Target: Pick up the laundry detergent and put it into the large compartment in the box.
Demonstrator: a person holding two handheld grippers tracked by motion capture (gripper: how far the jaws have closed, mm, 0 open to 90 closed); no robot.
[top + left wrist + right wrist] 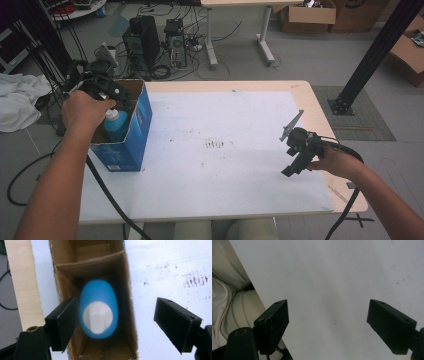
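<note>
**Blue bottle stands in the carton**

A blue carton (131, 131) stands at the left edge of the table (235, 200), its top open and its inside bare brown card. In it stands a blue bottle (98, 310) with a white cap (97, 317), upright in one compartment, with a card divider behind it. White print on the carton's blue side is too small to read.

The left tool (115, 322) hangs over the carton, wide open, its jaws to either side of the bottle and gripping nothing. The right tool (337, 322) is also open and empty over the table's right side.
</note>
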